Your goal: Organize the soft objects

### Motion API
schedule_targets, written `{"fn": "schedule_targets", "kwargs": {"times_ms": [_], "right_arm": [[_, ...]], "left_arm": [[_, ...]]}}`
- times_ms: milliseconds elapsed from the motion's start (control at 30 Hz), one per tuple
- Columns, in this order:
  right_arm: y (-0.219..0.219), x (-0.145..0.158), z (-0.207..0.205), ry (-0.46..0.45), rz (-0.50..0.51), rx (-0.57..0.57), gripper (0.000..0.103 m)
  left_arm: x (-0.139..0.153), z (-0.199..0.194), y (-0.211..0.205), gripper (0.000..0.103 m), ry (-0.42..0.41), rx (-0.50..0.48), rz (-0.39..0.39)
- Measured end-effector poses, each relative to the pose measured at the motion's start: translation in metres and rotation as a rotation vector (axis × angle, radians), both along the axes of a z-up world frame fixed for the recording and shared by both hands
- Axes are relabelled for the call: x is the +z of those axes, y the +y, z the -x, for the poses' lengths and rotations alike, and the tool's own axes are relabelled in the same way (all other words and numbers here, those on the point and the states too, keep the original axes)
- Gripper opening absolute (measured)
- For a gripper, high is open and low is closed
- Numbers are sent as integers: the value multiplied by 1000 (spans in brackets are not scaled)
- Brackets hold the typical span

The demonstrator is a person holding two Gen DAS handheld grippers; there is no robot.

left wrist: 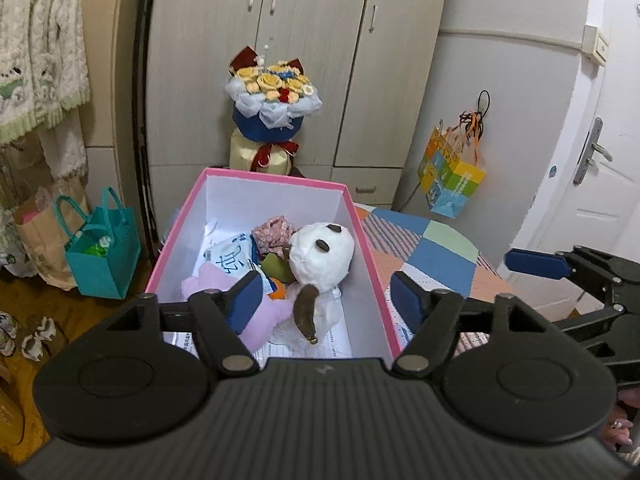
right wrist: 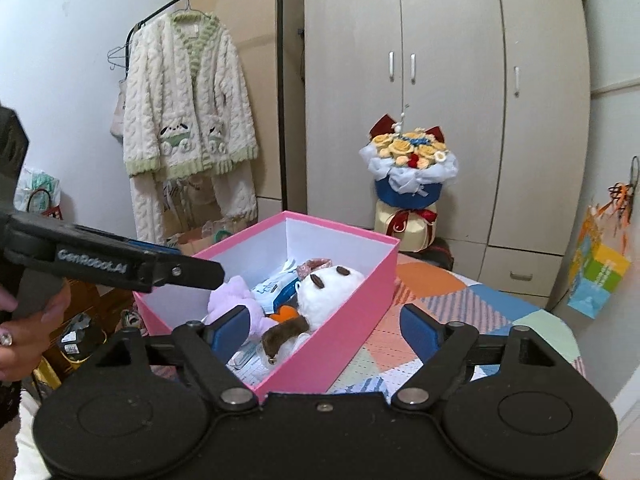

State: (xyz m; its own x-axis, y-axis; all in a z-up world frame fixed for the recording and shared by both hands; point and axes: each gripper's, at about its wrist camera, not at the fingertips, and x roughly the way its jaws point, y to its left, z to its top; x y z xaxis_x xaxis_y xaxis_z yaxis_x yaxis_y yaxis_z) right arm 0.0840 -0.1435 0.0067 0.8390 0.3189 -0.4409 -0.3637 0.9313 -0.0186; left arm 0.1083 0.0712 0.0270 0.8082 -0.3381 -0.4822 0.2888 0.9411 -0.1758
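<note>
A pink cardboard box with a white inside (left wrist: pixel 372 280) (right wrist: pixel 352 312) stands open on a surface covered by a patchwork cloth of orange, blue, green and striped patches (left wrist: pixel 436 248) (right wrist: pixel 480 312), at its left edge. Inside the box lie several soft things close together: a white plush toy with brown ears and a brown tail (left wrist: pixel 320 256) (right wrist: pixel 328 292) against the right wall, a pale purple plush (left wrist: pixel 260 320) (right wrist: pixel 232 296) at the near left, a pink floral fabric piece (left wrist: pixel 274 234) (right wrist: pixel 310 265) toward the far end, a white and blue packet with printed characters (left wrist: pixel 230 258) (right wrist: pixel 276 292) beside it, and a small orange item (left wrist: pixel 278 292) (right wrist: pixel 286 312) touching the white toy. Printed papers (left wrist: pixel 332 344) (right wrist: pixel 250 366) line the bottom.

The left gripper (left wrist: pixel 324 300) (right wrist: pixel 218 272) hovers over the near end of the box, its blue-padded fingers (left wrist: pixel 244 300) spread wide and holding nothing. The right gripper (right wrist: pixel 324 330) (left wrist: pixel 532 262) hangs above the box's near right corner, fingers (right wrist: pixel 418 330) likewise spread and empty.

Beyond the box's far end, a bouquet of yellow knitted flowers in white and blue wrapping (left wrist: pixel 272 96) (right wrist: pixel 410 164) stands before a beige wardrobe (left wrist: pixel 320 40) (right wrist: pixel 460 60). A teal tote bag (left wrist: pixel 102 252) sits on the floor to the left. A cream fleece robe with green trim (right wrist: pixel 188 128) (left wrist: pixel 40 40) hangs from a black rack (right wrist: pixel 280 80). A colourful paper bag (left wrist: pixel 450 176) (right wrist: pixel 598 276) hangs on the wall at the right.
</note>
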Motion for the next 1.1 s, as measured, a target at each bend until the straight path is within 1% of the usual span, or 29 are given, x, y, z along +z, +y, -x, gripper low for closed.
{"fn": "schedule_targets", "kwargs": {"times_ms": [33, 67, 100, 133, 167, 200, 267, 333, 367, 433, 533, 600, 700, 800, 867, 967, 1033, 1100], "right_arm": [[-1, 1, 3, 3, -1, -14, 91], [-3, 2, 5, 7, -5, -28, 93], [-5, 3, 7, 13, -10, -43, 94], [-8, 5, 9, 18, -17, -59, 95], [-12, 6, 11, 20, -23, -74, 95], [-14, 7, 14, 19, -24, -80, 95], [-20, 8, 21, 11, -27, -88, 95], [-25, 9, 29, 7, -33, -100, 95], [-27, 8, 33, 8, -34, -106, 96], [-29, 9, 39, 10, -25, -130, 98], [-29, 11, 48, 12, 3, -170, 103], [-29, 13, 55, 15, 9, -197, 103], [-32, 13, 64, 19, -9, -180, 103], [-38, 15, 70, 14, -37, -197, 103], [-38, 15, 76, -23, -15, -209, 103], [-37, 13, 78, -45, -7, -227, 103], [-40, 11, 78, -35, -28, -236, 103], [-42, 8, 76, -15, -42, -242, 103]], "left_arm": [[2, 3, -2, 79, -10, 5, -10], [3, 6, -3, 81, -18, 10, -18], [5, 9, -4, 89, -26, 16, -22], [5, 11, -6, 100, -33, 17, -19], [6, 12, -7, 103, -33, 15, -15], [6, 12, -8, 103, -23, 20, -19], [6, 13, -12, 103, 9, 65, -49], [7, 16, -16, 103, 21, 105, -80], [7, 20, -17, 103, 15, 116, -94], [9, 30, -19, 103, -26, 113, -110], [13, 47, -18, 103, -76, 110, -106], [13, 53, -15, 103, -61, 140, -90], [7, 57, -11, 103, -40, 181, -74], [3, 61, -12, 103, -50, 170, -98], [1, 64, -14, 103, -65, 164, -105], [-2, 68, -21, 103, -85, 171, -127], [-5, 70, -30, 103, -109, 174, -167], [-6, 72, -37, 103, -128, 168, -181]]}}
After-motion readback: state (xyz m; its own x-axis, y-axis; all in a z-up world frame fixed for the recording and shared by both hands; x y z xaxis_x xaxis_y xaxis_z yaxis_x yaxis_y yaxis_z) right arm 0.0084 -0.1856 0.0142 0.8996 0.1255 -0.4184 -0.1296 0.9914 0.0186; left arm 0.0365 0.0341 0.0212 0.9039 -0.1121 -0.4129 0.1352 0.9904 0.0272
